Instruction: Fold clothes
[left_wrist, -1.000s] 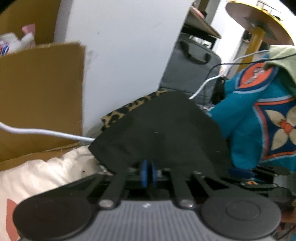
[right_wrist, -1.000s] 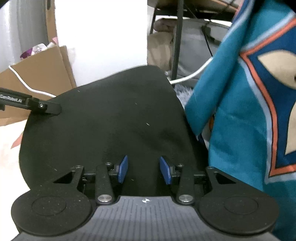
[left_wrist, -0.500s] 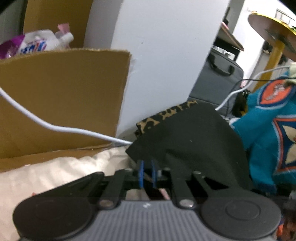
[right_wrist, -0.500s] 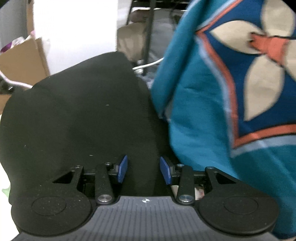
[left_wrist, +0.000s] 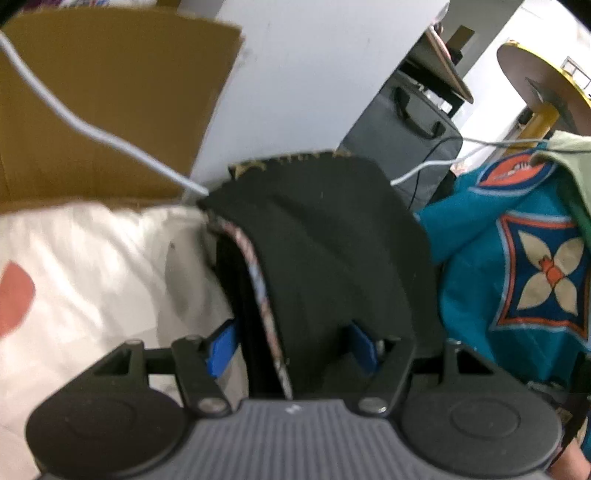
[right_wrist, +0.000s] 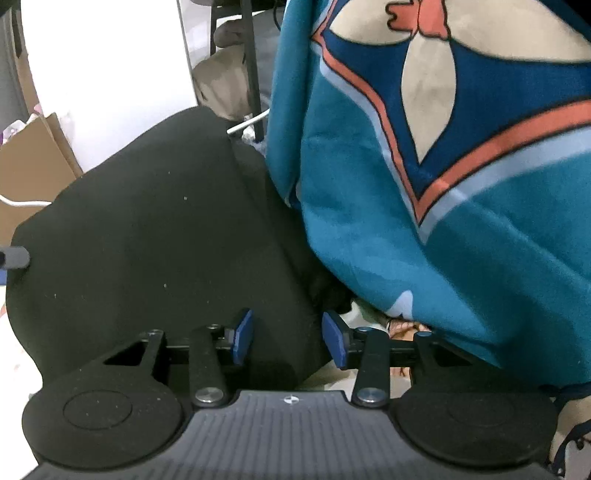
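While the black garment (left_wrist: 325, 258) is draped between the spread fingers of the left claw (left_wrist: 291, 343), it is also seen lying between the parted fingers of the right claw (right_wrist: 288, 336), gripped by neither. A teal patterned cloth (right_wrist: 443, 184) is hung just beside it. The garment's lower edge is hidden behind both claws. Half a second ago the left claw was clamped on the fabric; now it is released.

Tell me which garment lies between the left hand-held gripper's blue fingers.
The black garment, folded with a patterned edge showing. It runs between the left hand-held gripper. The teal patterned garment sits off to the right, outside the fingers.
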